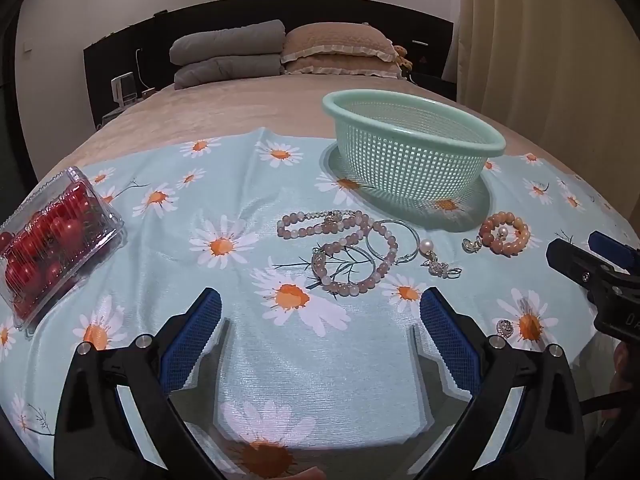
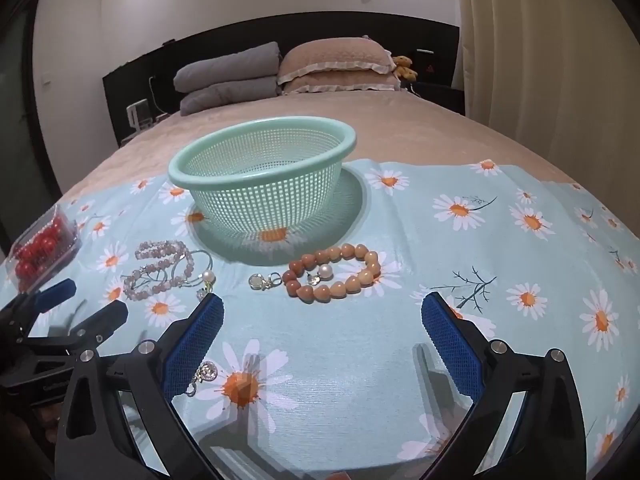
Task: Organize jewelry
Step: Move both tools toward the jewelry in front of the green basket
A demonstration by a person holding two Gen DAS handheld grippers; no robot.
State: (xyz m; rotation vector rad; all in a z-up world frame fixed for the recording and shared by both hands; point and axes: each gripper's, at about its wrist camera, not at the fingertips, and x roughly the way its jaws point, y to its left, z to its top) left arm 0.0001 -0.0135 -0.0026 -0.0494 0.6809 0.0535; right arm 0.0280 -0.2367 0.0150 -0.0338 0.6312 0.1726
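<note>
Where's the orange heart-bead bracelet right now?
In the right wrist view the orange bead bracelet lies on the daisy cloth just in front of the green basket, ahead of the open right gripper, with a pearl pendant inside its loop.

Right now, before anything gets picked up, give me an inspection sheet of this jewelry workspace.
Surface: daisy-print cloth spread over a bed.
Job's things: mesh basket upright, nothing seen inside; orange bead bracelet, pink bead bracelets tangled with silver hoops, small pendant all on the cloth.
Clutter: clear box of red fruit.
Grippers: left gripper and right gripper open, holding nothing.
Cables: one by the headboard.
Surroundings: pillows, curtain, soft toy.
</note>
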